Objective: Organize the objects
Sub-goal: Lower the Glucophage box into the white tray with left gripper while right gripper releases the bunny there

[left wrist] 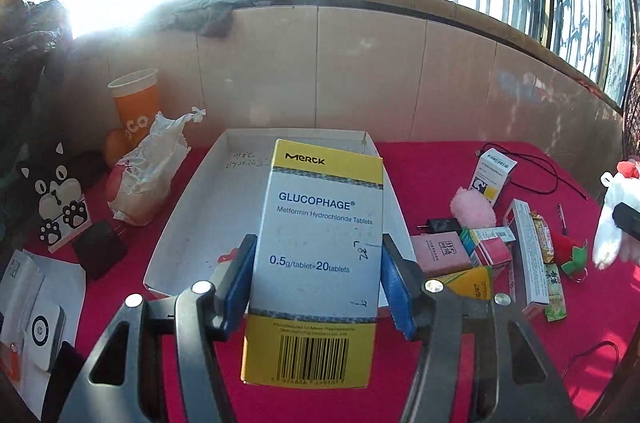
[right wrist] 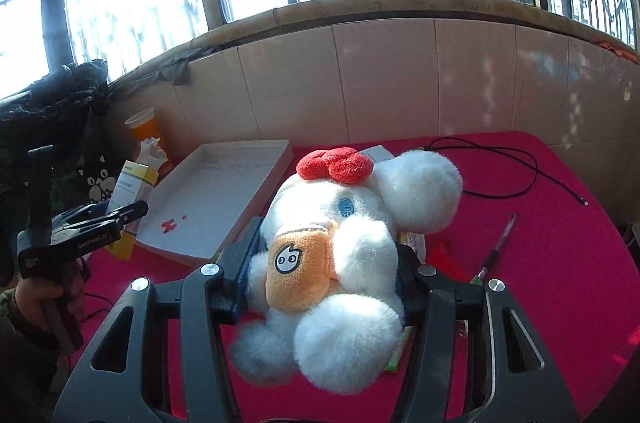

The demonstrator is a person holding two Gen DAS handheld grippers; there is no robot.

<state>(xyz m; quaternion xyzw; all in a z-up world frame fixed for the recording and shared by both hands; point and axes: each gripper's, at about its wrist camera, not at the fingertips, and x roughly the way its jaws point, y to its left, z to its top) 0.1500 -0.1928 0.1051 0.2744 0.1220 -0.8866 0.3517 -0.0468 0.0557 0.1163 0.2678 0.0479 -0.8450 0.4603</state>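
Observation:
My left gripper (left wrist: 316, 263) is shut on a white and yellow Glucophage medicine box (left wrist: 320, 243) and holds it upright over the near edge of the white cardboard tray (left wrist: 192, 207). The same box (right wrist: 134, 191) and left gripper (right wrist: 120, 219) show at the left of the right wrist view, beside the tray (right wrist: 256, 187). My right gripper (right wrist: 328, 255) is shut on a white plush toy (right wrist: 340, 263) with a red bow and orange bib, held above the red table. The toy's edge (left wrist: 612, 235) shows at the right of the left wrist view.
Several small medicine boxes (left wrist: 484, 255), a pink plush (left wrist: 474, 209) and a strawberry toy (left wrist: 574, 251) lie right of the tray. An orange cup (left wrist: 136, 107), a crumpled bag (left wrist: 148, 175) and a cat figure (left wrist: 60, 199) stand left. A black cable (right wrist: 520, 171) and pen (right wrist: 496, 247) lie on the red cloth.

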